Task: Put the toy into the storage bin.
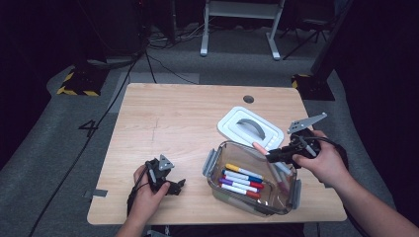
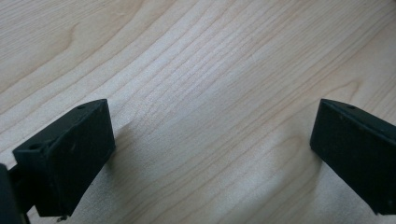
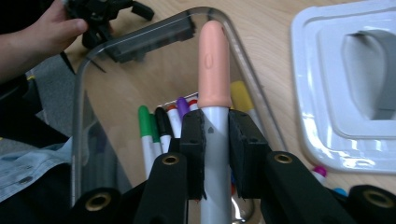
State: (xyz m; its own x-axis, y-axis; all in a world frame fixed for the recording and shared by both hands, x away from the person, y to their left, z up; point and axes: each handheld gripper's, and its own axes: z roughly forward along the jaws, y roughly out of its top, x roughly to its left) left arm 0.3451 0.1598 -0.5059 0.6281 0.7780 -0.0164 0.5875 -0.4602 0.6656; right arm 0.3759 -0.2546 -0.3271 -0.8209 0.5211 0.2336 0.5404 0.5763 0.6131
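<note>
Your right gripper has its jaws clamped on the white barrel of a marker with a peach cap, and that marker is the thing the next move turns on. It sits above the far right rim of the clear container, cap end leading, its long axis running straight out from the jaws and pointing across the container toward your other hand. In the high view the cap hangs just inside the rim, between the white lid lying on the desk and the row of markers on the container floor. Those markers lie roughly crosswise to the one you hold, so I judge you will need to swing the barrel toward their line before lowering it. Your left gripper rests on the desk well apart from the container, jaws spread wide with bare wood between them, so the right hand is far nearer
</note>
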